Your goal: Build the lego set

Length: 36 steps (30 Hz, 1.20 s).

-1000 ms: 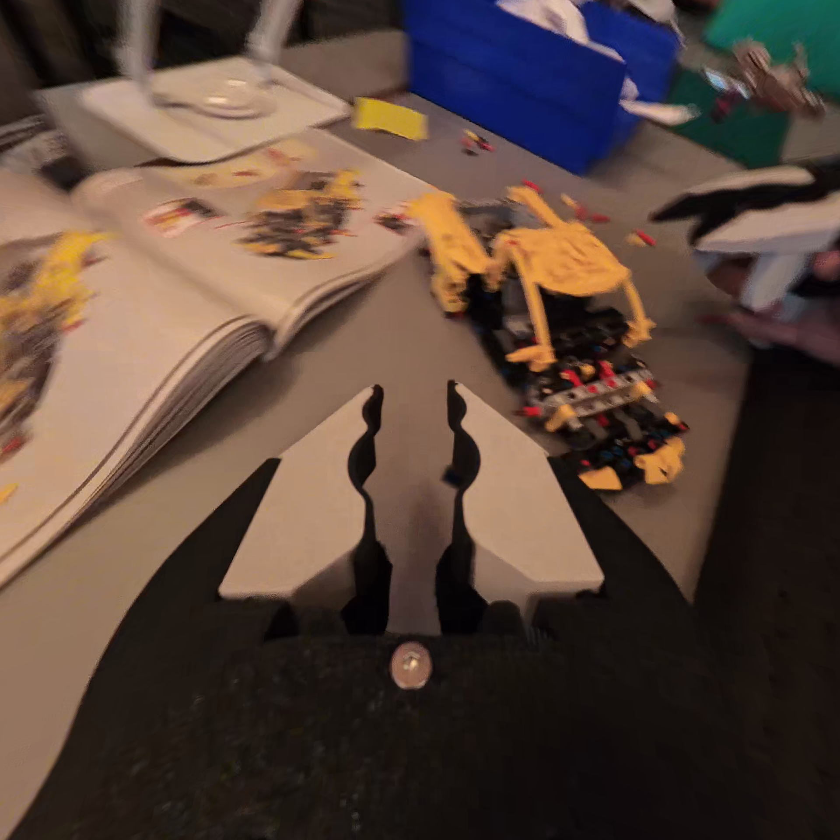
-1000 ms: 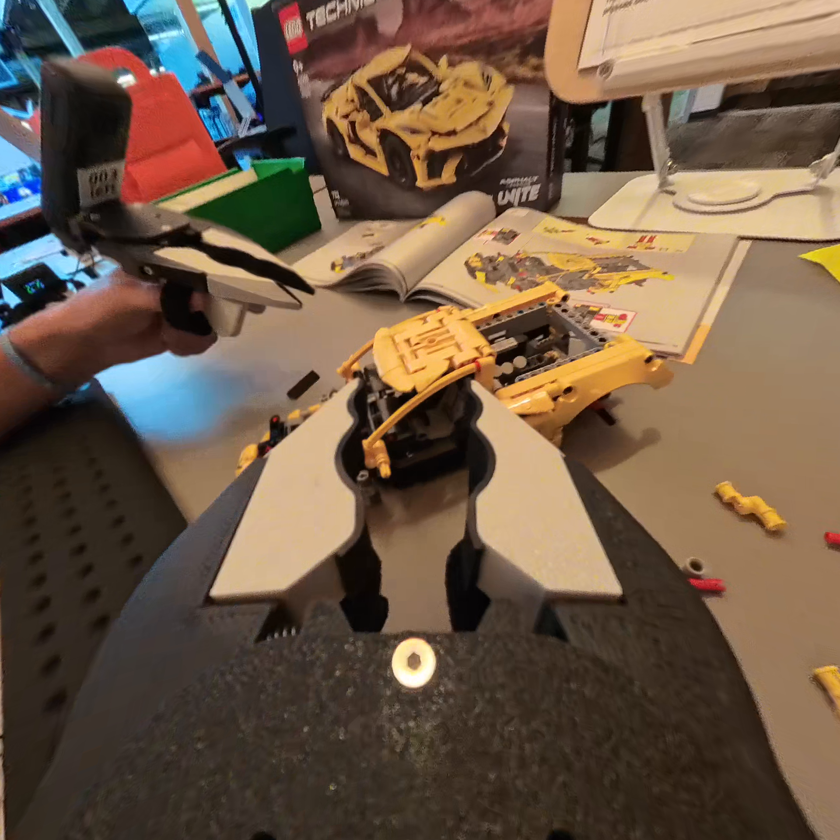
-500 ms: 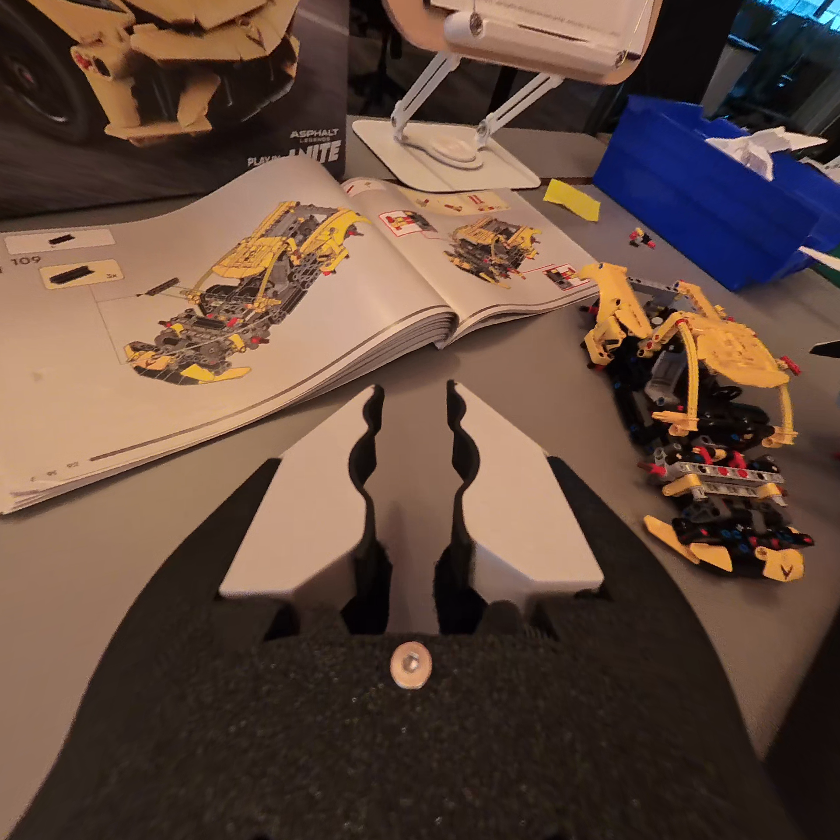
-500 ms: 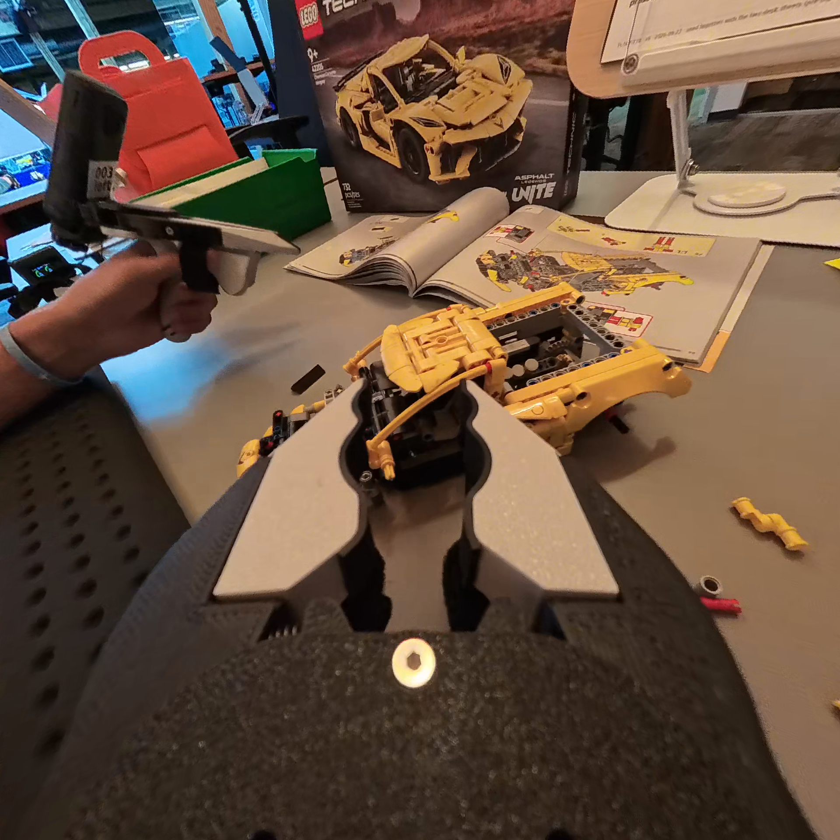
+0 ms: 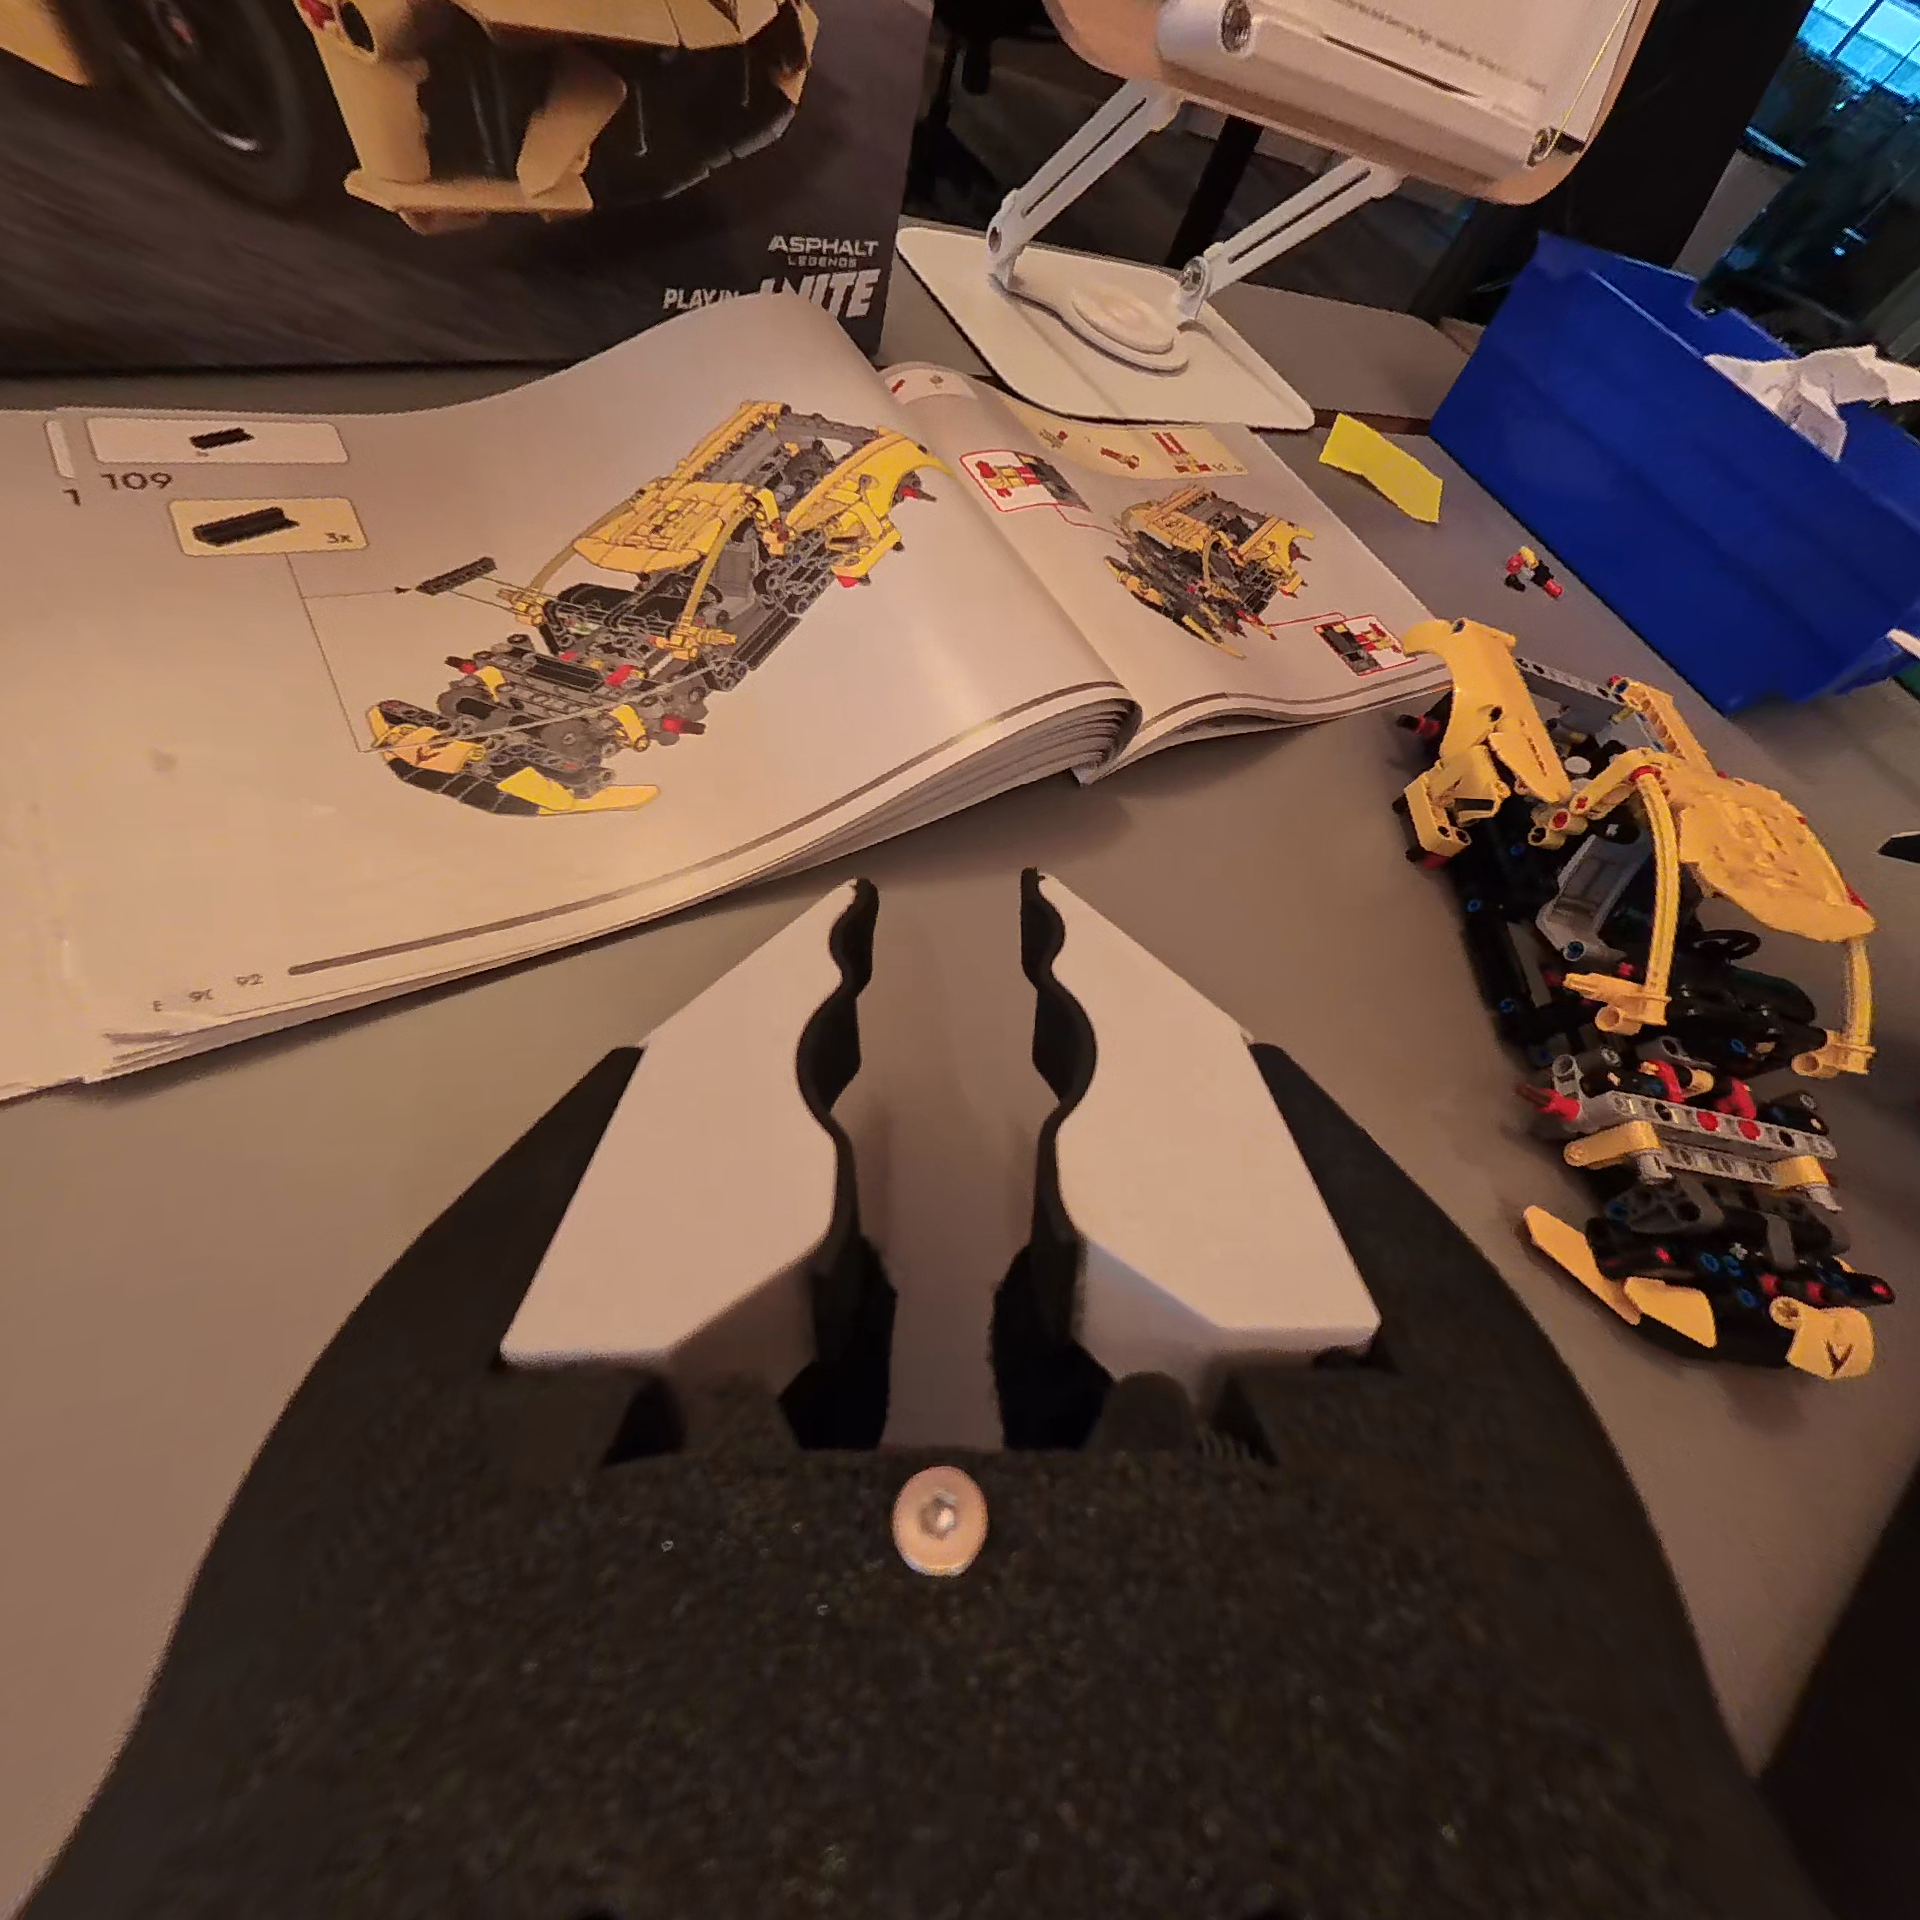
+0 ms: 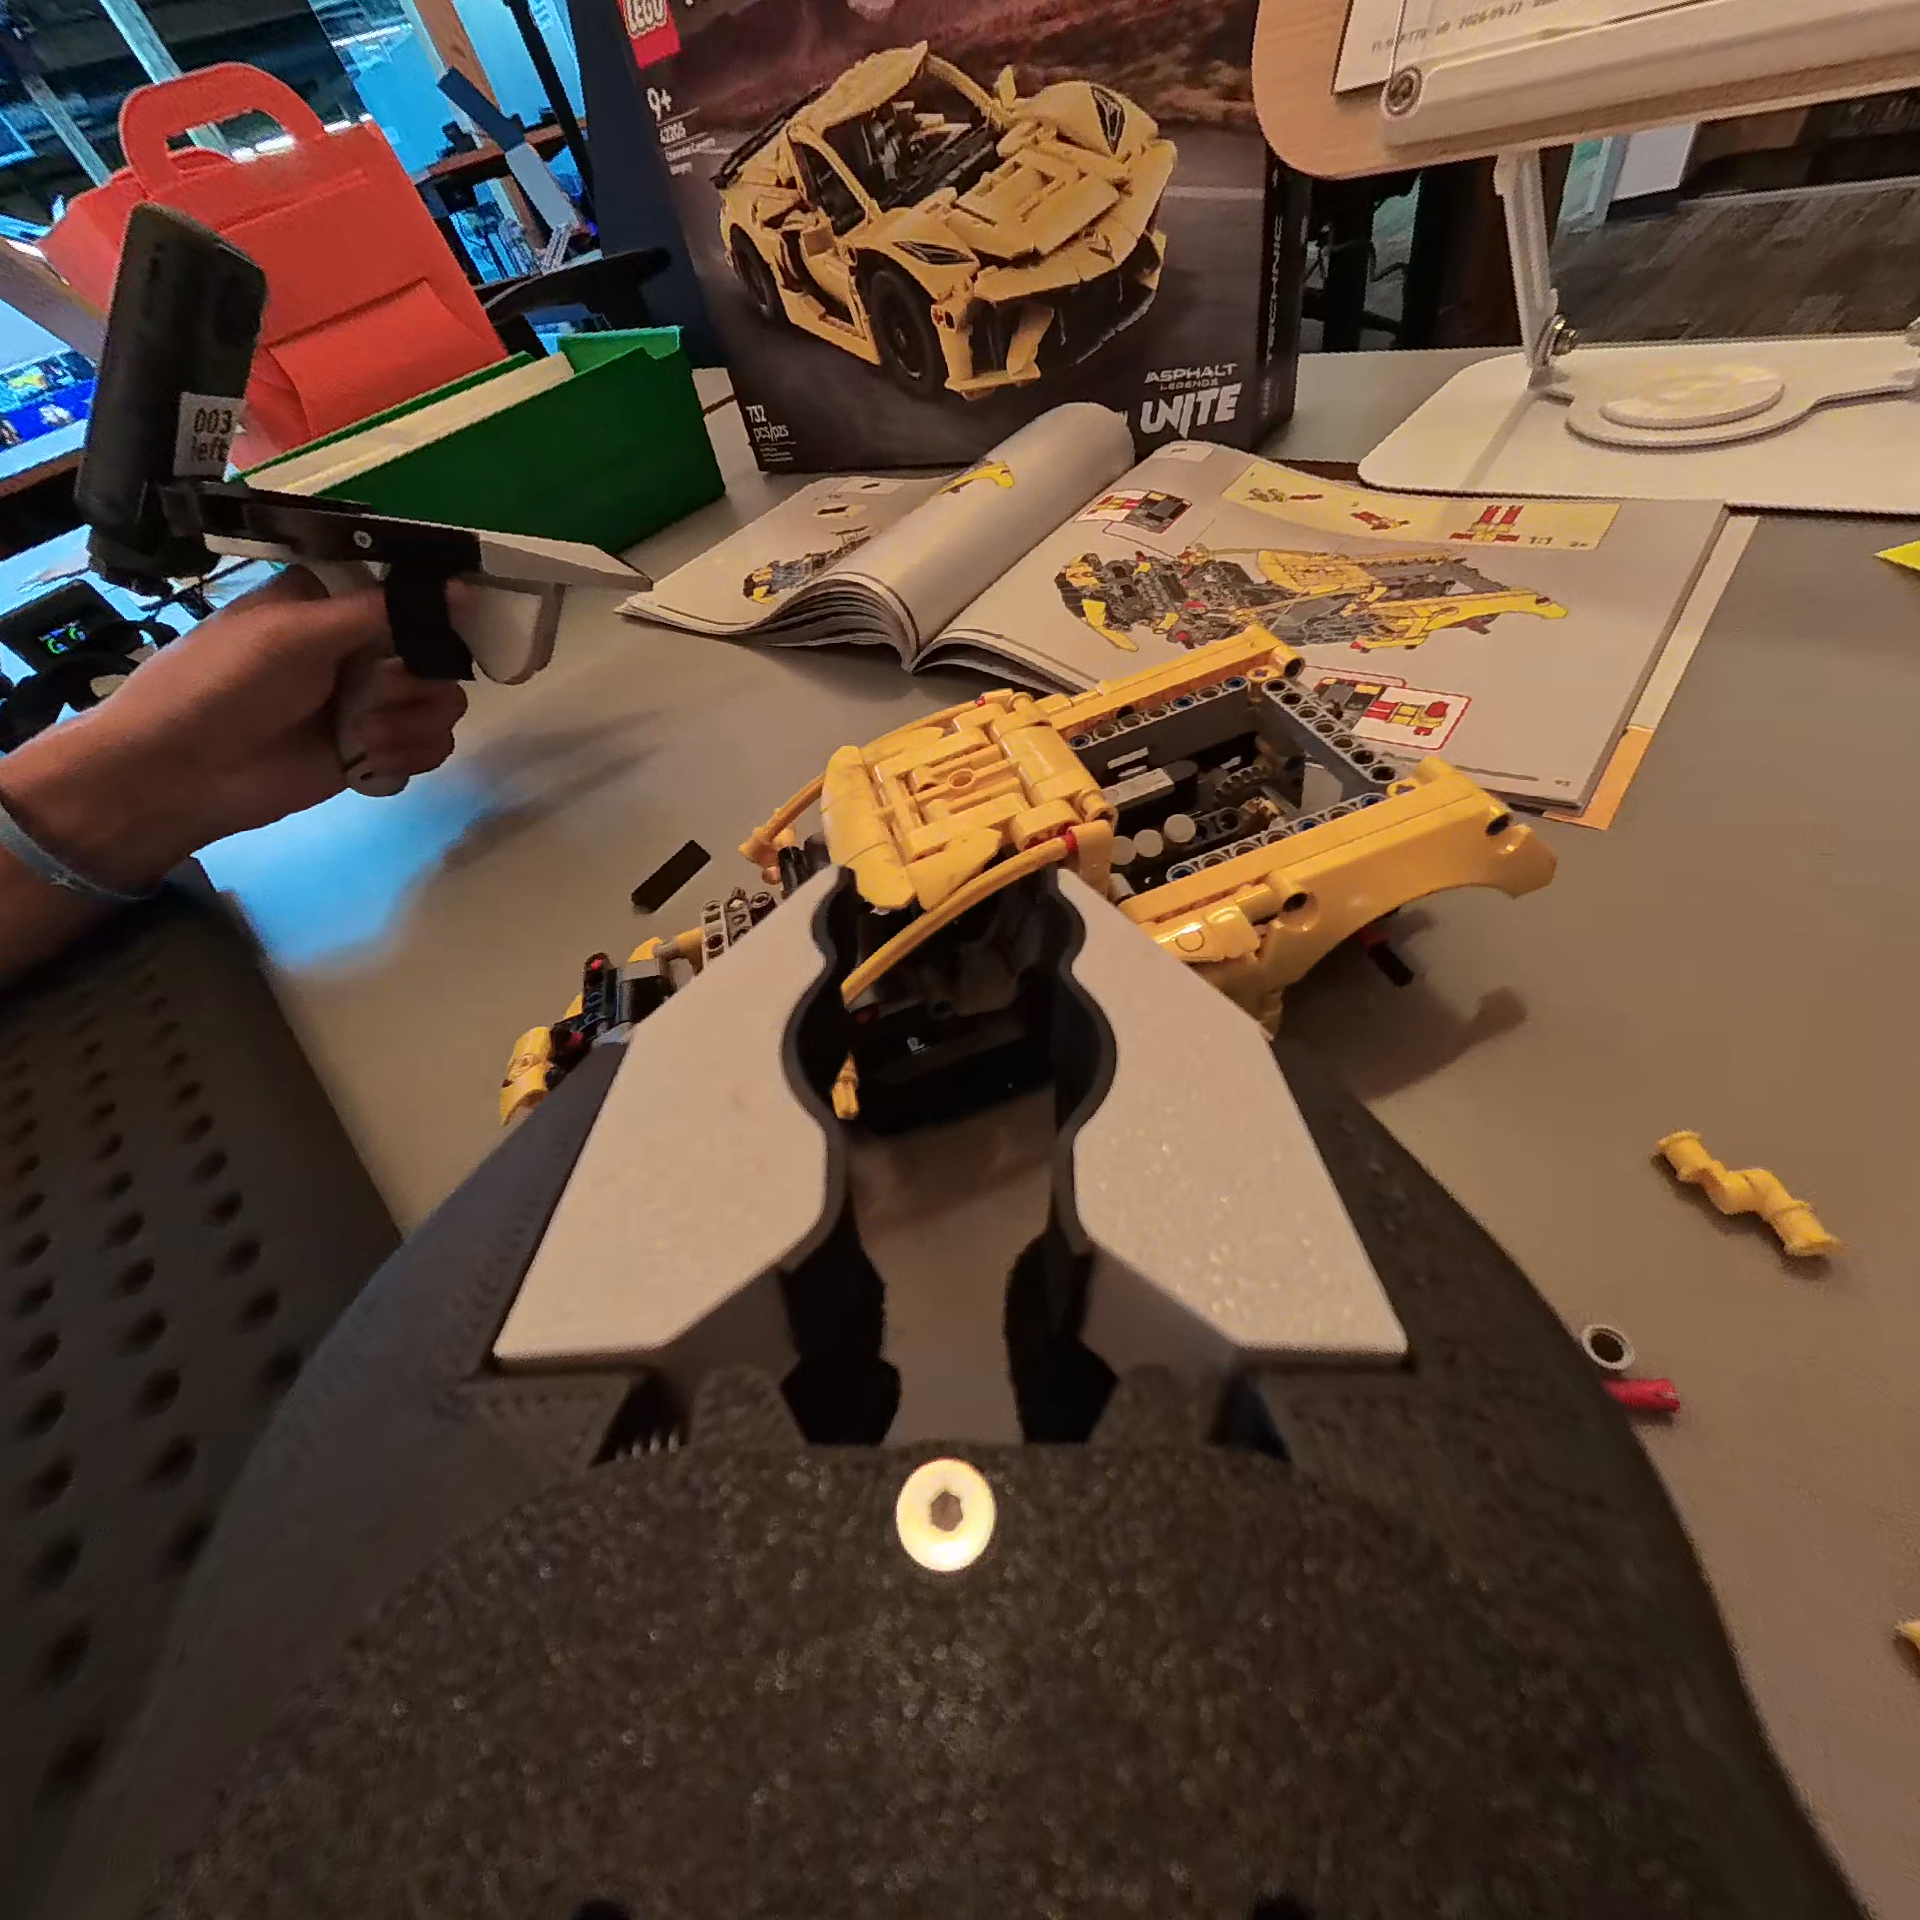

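The half-built yellow and black Lego car (image 6: pixel 1174 831) lies on the grey table (image 6: pixel 1714 987), and also shows at the right of the left wrist view (image 5: pixel 1683 987). The open instruction book (image 5: pixel 623 665) lies behind it, in front of the set's box (image 6: pixel 987 229). My left gripper (image 5: pixel 940 894) is open and empty, held above the table and pointing at the book; it shows side-on in the right wrist view (image 6: pixel 613 569), held by a hand. My right gripper (image 6: pixel 948 883) is open, close to the car, whose cabin shows between its fingers. A small black piece (image 6: pixel 670 873) lies left of the car.
A blue bin (image 5: pixel 1683 499) stands at the back right and a green bin (image 6: pixel 561 447) at the left. A white stand (image 5: pixel 1101 312) holds a board behind the book. A loose yellow piece (image 6: pixel 1745 1195), a red pin (image 6: pixel 1642 1392) and a grey ring (image 6: pixel 1607 1348) lie right of the car. The small black piece (image 6: pixel 670 873) is about 15 cm from my left fingertips.
My left gripper has swung left, away from the car, and now faces the book; it stays open and empty. My right gripper has barely moved.
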Each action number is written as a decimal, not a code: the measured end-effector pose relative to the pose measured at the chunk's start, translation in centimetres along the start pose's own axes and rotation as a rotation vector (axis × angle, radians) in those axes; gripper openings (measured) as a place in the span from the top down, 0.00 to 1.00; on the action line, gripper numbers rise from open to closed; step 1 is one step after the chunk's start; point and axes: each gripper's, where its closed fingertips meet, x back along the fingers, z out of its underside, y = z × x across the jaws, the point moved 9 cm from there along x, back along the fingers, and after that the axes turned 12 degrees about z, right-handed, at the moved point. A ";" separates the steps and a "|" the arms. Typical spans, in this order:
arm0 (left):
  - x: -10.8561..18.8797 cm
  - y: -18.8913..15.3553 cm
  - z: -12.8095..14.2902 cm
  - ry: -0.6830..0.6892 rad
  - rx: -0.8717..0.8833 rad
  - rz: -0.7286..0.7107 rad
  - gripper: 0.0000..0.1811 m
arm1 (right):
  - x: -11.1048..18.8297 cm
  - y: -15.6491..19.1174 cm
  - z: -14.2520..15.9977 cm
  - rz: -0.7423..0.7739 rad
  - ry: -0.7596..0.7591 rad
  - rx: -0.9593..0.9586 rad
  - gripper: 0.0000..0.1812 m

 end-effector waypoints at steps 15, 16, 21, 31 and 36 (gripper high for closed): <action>-2.5 -6.8 3.0 0.331 -0.227 0.513 0.77 | 0.6 -0.6 -0.2 -0.007 -0.034 -0.056 0.84; -2.7 -7.3 3.4 0.359 -0.281 0.502 0.75 | 0.7 -0.6 -0.2 -0.008 -0.038 -0.059 0.84; -3.3 -8.3 4.8 0.453 -0.389 0.469 0.71 | 0.9 -0.6 -0.2 -0.021 -0.045 -0.076 0.85; -3.8 -9.4 6.1 0.547 -0.394 0.524 0.72 | 0.8 -0.6 -0.1 -0.023 -0.035 -0.070 0.85; -3.8 -9.8 6.1 0.552 -0.405 0.543 0.73 | 0.7 -0.5 0.0 -0.023 -0.026 -0.065 0.85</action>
